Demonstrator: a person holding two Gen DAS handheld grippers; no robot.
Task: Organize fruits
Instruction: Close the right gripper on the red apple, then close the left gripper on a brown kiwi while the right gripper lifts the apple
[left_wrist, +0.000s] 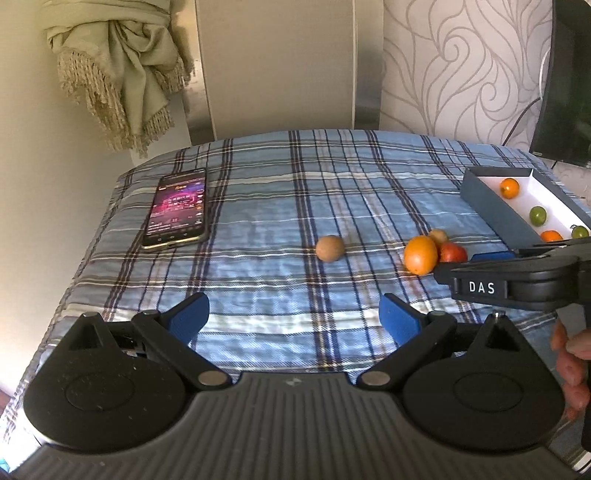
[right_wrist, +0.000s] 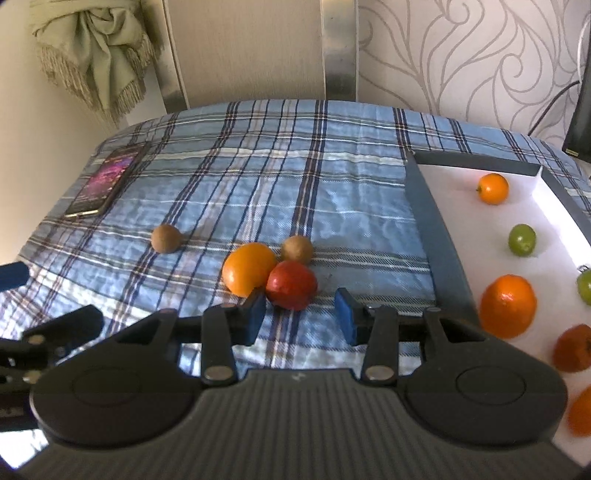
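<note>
On the plaid cloth (right_wrist: 295, 177), a phone (right_wrist: 105, 181) lies far left and a lone brown fruit (right_wrist: 166, 238) sits apart; an orange (right_wrist: 247, 273) and a second brown fruit (right_wrist: 296, 249) touch the red fruit (right_wrist: 291, 285), crowding its left and far sides. My right gripper (right_wrist: 300, 317) has its jaws apart, empty, red fruit just ahead between the tips; the box (right_wrist: 439, 236) of sorted fruit stands to the right. My left gripper (left_wrist: 293, 314) hovers with jaws wide apart, empty, well back from the fruit.

Brown fruits on cloth: two (right_wrist: 166, 238) (right_wrist: 297, 249); orange there: one (right_wrist: 248, 268); red fruit: one (right_wrist: 291, 285); green fruits in box: two (right_wrist: 522, 239) (right_wrist: 585, 286); phone: one (right_wrist: 107, 181)
</note>
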